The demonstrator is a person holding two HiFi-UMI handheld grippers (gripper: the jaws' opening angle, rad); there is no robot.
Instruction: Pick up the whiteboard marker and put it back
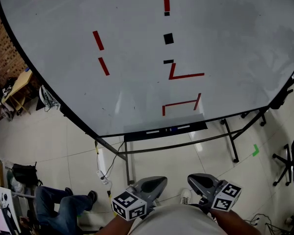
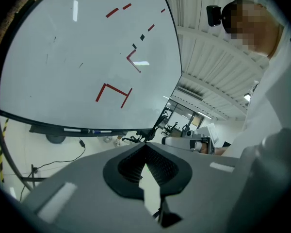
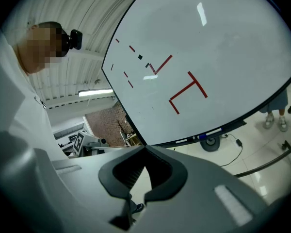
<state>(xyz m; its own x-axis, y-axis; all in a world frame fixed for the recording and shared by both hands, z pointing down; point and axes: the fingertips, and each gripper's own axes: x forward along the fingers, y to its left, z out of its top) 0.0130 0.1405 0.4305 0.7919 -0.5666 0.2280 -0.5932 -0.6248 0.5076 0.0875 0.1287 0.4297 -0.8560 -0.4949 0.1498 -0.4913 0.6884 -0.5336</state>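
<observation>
Both grippers are held low and close to the person's body, well apart from the whiteboard (image 1: 137, 48).

Left gripper (image 1: 161, 180): its own view shows the fingers (image 2: 129, 169) closed tip to tip with nothing between them. It points towards the lower edge of the board.

Right gripper (image 1: 192, 178): its fingers (image 3: 128, 174) are likewise closed at the tips and empty. It sits just beside the left gripper, and the two are not touching.

Whiteboard marker (image 1: 172, 129): it lies flat in the dark tray (image 1: 132, 136) fixed along the bottom edge of the whiteboard, between two pale items in the same tray. Neither gripper is near it. The same tray and marker (image 2: 101, 131) show in the left gripper view, and in the right gripper view the marker (image 3: 202, 137) shows a blue part.

The board face carries red strokes (image 1: 186, 75) and small black squares (image 1: 168, 38). It stands on a black metal frame (image 1: 230, 141) over a pale tiled floor (image 1: 54, 141).

A seated person's legs (image 1: 63, 204) are at the lower left, and a green tape mark (image 1: 255, 150) is on the floor at the right.
</observation>
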